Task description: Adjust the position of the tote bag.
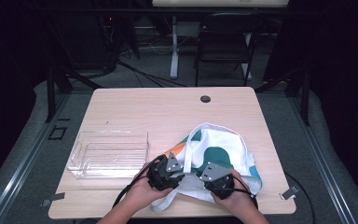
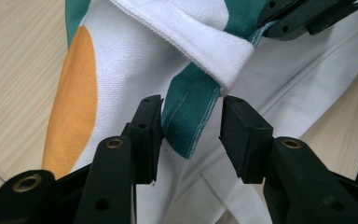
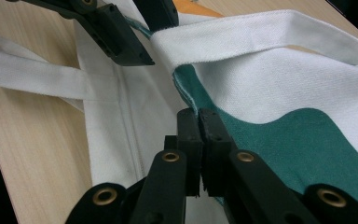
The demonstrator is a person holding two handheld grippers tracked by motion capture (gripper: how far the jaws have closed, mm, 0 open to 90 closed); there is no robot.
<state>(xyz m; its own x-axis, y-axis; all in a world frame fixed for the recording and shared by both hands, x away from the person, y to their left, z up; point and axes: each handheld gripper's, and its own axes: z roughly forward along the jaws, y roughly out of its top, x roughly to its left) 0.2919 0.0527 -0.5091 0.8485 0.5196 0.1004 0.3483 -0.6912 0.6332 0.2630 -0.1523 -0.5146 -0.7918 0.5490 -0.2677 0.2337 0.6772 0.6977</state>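
Jaws, left gripper (image 2: 191, 135): stand partway apart with a folded green hem edge of the bag between them; the left pad (image 2: 150, 135) touches or nearly touches the fold, while the right pad (image 2: 242, 135) stands clear of it, so nothing is clamped.
Jaws, right gripper (image 3: 199, 135): pressed together on the rim of the bag, at the spot where green print meets white cloth.
Table: one light wood-grain tabletop (image 1: 135, 105) with a small dark round grommet (image 1: 205, 99) at its far edge, well beyond both grippers.
Bag: one white canvas tote bag with green and orange shapes (image 1: 223, 149), lying flat and rumpled on the table, spread ahead of both pairs of jaws and reaching under them.
Container: one clear rectangular plastic tray (image 1: 109, 153), lying off to the outer side of the left gripper, near it but apart from the bag; I see nothing inside it.
Straps: two white webbing handles in the right gripper view, one strap (image 3: 261, 35) crossing just beyond the shut jaws, the other strap (image 3: 32, 74) lying on the wood off to their left.
Grippers: two, one in each hand, side by side and close together over the near rim of the bag; the left gripper's tips show just beyond the right gripper's jaws.
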